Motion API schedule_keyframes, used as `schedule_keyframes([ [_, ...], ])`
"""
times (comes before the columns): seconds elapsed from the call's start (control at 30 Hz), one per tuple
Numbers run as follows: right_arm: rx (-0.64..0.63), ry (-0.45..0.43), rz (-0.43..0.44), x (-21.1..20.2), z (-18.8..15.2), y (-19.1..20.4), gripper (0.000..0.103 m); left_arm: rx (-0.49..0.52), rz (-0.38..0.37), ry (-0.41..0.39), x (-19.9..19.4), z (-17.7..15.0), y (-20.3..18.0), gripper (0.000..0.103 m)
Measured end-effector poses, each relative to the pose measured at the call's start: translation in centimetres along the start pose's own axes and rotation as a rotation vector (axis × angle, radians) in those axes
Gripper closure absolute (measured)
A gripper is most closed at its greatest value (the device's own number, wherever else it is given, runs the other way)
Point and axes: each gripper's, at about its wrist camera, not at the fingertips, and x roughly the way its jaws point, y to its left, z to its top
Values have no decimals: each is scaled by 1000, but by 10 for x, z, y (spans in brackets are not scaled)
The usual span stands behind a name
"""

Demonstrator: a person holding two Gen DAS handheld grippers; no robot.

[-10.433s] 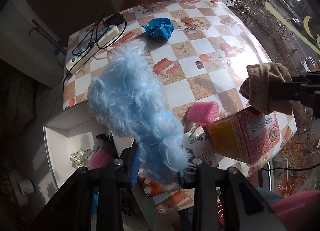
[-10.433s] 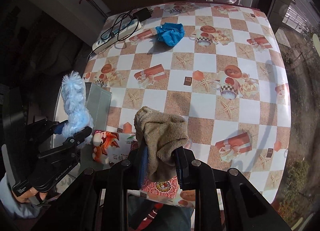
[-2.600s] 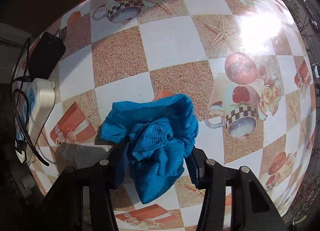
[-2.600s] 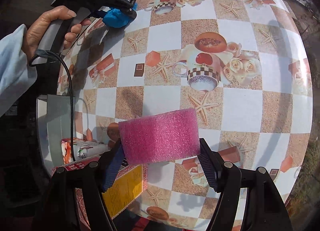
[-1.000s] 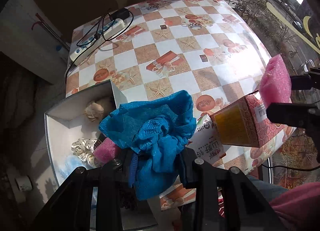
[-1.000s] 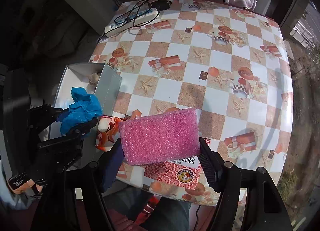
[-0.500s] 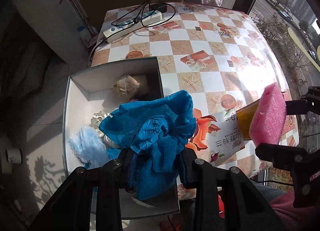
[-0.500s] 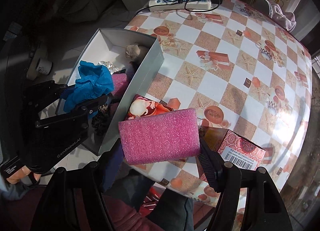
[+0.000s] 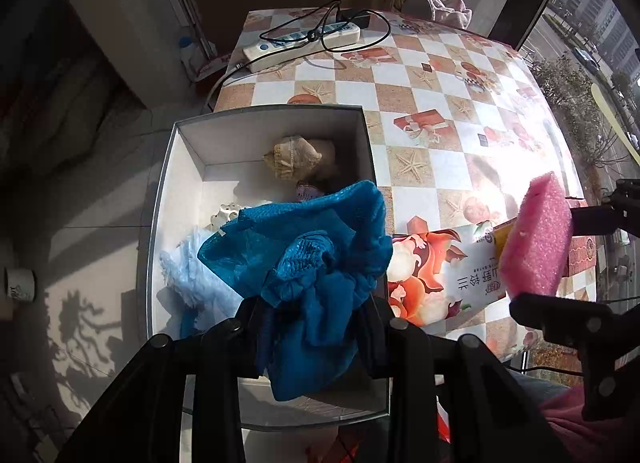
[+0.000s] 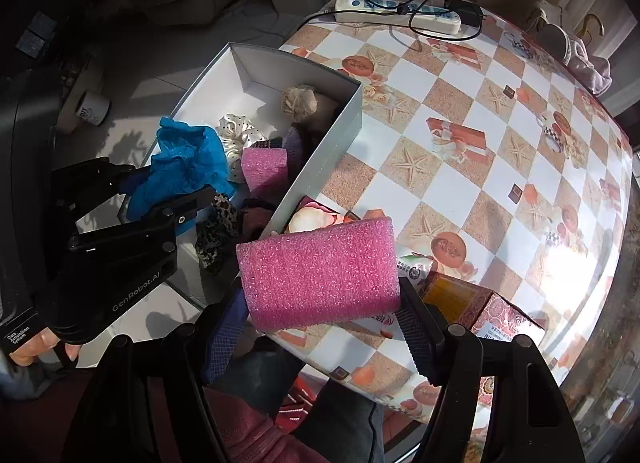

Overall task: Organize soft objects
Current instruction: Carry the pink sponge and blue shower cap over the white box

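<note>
Both grippers now hang by the box, no longer out over the table.
Left gripper pinches the limp blue cloth above the box's near end; right gripper squeezes the light, springy pink foam block by its ends, beside the box's table-side wall.

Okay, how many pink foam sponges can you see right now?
2. One pink sponge is clamped in the right gripper over the table's near edge; the second pink sponge lies inside the white box. More could be buried under the clothes there.
</note>
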Motion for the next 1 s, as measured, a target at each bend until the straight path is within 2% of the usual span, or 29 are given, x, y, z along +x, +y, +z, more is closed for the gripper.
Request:
schedule_keyframes([
  [1.0,-118,33,5,13,26,44,31,-135,42,44,13,-24,53,65],
])
